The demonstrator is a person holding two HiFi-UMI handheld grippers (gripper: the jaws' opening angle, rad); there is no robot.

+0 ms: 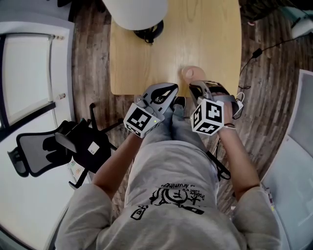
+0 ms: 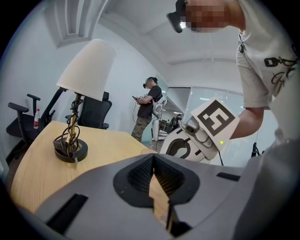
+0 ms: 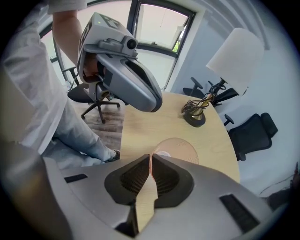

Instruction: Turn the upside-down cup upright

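Note:
A peach-coloured cup [image 1: 192,73] stands upside down near the front edge of the light wooden table [image 1: 205,34]. In the right gripper view the cup [image 3: 180,149] lies just beyond the jaw tips, its base facing up. My right gripper [image 1: 194,88] points steeply down just short of it, shut and empty [image 3: 151,157]. The left gripper [image 1: 172,89] hangs at the table's front edge, left of the cup, also shut with nothing in it [image 2: 153,158]. Each gripper shows in the other's view: the right gripper [image 2: 199,136] and the left gripper [image 3: 124,75].
A lamp with a white shade [image 1: 136,12] and a dark round base [image 1: 149,33] stands at the table's far side. A black office chair [image 1: 54,146] is on the floor to the left. Another person [image 2: 149,105] stands beyond the table. More chairs [image 3: 253,131] sit behind it.

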